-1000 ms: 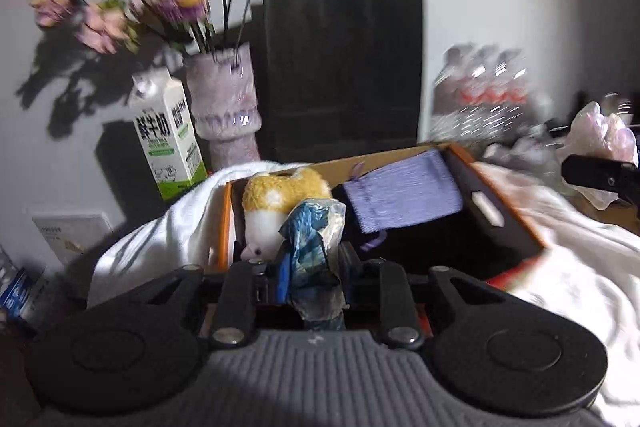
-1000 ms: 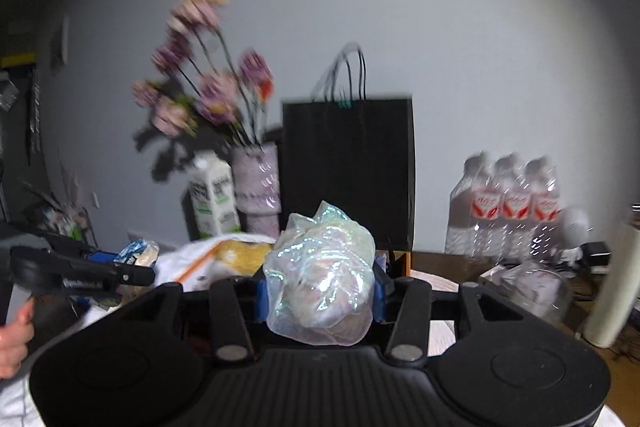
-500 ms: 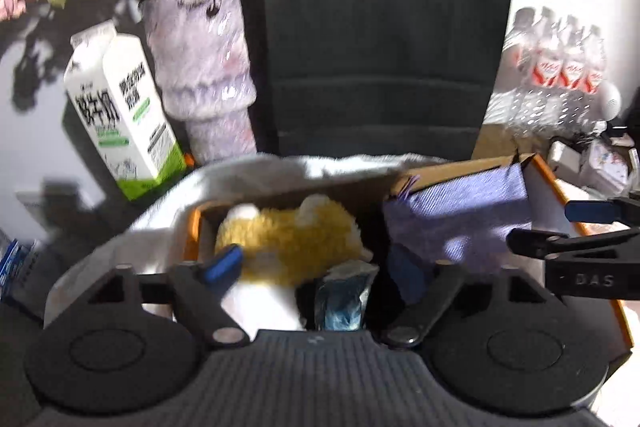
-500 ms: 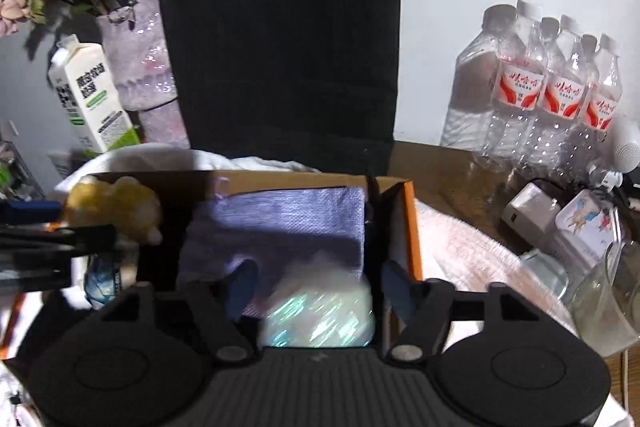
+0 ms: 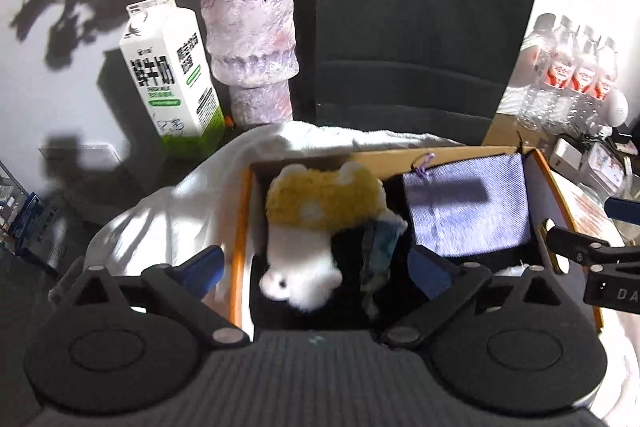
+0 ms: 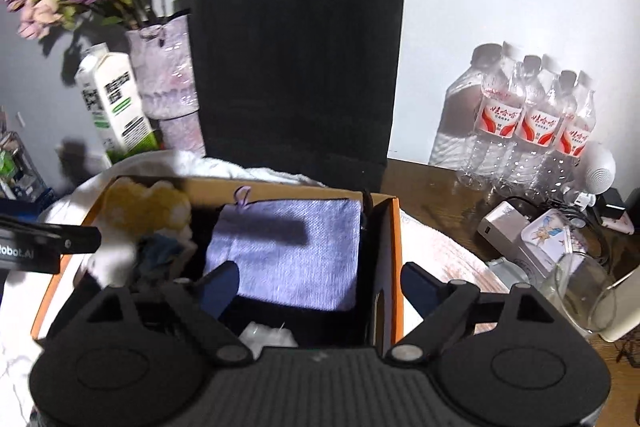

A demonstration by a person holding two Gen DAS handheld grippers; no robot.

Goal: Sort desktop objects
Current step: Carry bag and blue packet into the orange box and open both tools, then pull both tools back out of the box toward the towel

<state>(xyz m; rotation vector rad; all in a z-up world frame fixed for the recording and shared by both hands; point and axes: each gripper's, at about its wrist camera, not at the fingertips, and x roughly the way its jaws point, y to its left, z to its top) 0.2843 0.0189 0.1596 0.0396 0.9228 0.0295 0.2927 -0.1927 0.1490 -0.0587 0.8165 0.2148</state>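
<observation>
An orange-rimmed cardboard box (image 5: pixel 240 227) (image 6: pixel 394 247) holds a yellow-and-white plush toy (image 5: pixel 316 211) (image 6: pixel 148 211), a lilac pouch (image 5: pixel 468 211) (image 6: pixel 288 251) and a crumpled blue packet (image 5: pixel 380 247) (image 6: pixel 160 251). My left gripper (image 5: pixel 316 269) hovers over the box's left half, its jaws opening, with the blue packet lying loose below them. My right gripper (image 6: pixel 320 287) hangs over the right half, jaws opening astride the right wall. A shiny iridescent packet (image 6: pixel 268 335) rests on the box floor beneath it, free of the pads.
Behind the box stand a black paper bag (image 6: pixel 296 59), a lilac vase of flowers (image 5: pixel 250 43) and a milk carton (image 5: pixel 172 75). Water bottles (image 6: pixel 532 123), a glass jar (image 6: pixel 580 295), a charger and a small tin crowd the wooden table at right. White cloth (image 5: pixel 168 211) lies under the box.
Both grippers moved in over the box and tipped downward. Each opened and let go of its packet, and both packets now lie in the box.
</observation>
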